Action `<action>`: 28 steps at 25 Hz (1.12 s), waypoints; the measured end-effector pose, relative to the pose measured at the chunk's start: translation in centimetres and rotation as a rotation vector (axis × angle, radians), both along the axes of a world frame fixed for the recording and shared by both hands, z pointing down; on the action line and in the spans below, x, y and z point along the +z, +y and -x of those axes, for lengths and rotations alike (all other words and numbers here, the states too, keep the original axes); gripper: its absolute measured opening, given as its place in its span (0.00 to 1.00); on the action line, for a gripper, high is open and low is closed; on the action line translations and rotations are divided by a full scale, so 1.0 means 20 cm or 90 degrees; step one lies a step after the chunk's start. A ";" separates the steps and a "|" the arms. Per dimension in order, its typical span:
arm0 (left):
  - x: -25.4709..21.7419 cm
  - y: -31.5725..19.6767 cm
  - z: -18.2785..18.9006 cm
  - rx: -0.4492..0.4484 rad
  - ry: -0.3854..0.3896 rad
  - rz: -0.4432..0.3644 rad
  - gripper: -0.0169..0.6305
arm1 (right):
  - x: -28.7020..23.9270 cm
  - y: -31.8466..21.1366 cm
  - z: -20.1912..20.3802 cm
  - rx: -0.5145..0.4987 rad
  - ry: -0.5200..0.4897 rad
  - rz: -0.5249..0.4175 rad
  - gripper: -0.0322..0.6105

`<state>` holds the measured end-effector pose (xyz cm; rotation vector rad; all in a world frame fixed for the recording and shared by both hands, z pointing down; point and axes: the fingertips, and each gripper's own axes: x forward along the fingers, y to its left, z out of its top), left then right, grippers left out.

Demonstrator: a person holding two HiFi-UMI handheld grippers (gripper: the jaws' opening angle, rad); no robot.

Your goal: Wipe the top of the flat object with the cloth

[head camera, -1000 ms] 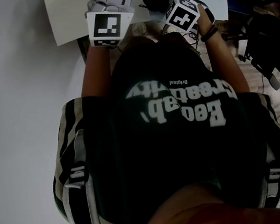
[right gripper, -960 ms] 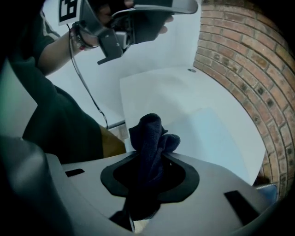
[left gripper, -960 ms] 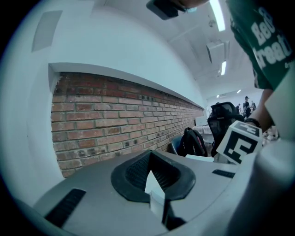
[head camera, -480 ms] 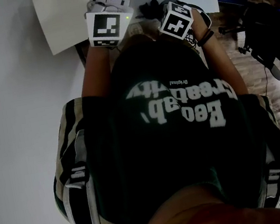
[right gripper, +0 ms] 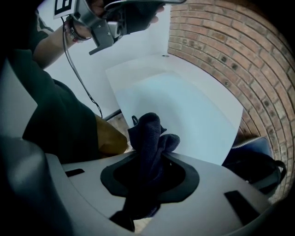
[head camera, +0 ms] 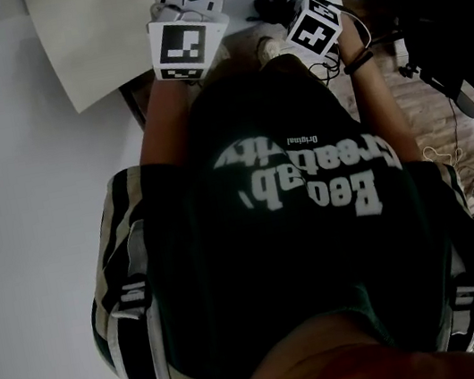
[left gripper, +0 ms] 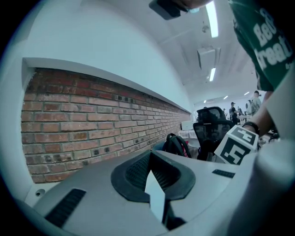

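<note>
Right gripper (right gripper: 148, 174) jaws are clamped on the bunched cloth (right gripper: 148, 133). Left gripper (left gripper: 156, 186) jaws pinch the flat object (right gripper: 184, 106) at one corner. Risk: wiping pressure tilts the flat object, likely slipping it from that pinch.

Looked steeply down from the head over a dark shirt (head camera: 307, 172). Rode the left gripper (left gripper: 154, 184), tight behind its jaws, facing a brick wall (left gripper: 92, 120). Rode the right gripper (right gripper: 152, 161) likewise, cloth (right gripper: 150, 131) close up, facing the white sheet (right gripper: 184, 106), caught at the head view's top.
</note>
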<state>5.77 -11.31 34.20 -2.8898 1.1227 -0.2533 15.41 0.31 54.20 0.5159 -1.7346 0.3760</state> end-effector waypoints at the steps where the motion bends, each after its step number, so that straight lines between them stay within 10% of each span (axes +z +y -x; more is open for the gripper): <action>1: 0.00 0.01 -0.04 0.006 0.000 0.000 0.02 | 0.00 0.00 -0.06 0.014 0.002 -0.001 0.20; 11: -0.02 0.05 -0.35 0.017 -0.010 -0.003 0.02 | 0.01 0.02 -0.57 0.079 0.037 -0.012 0.20; 28: -0.04 0.05 -0.32 -0.019 -0.039 -0.006 0.02 | 0.01 -0.33 -0.62 0.066 0.055 -0.084 0.20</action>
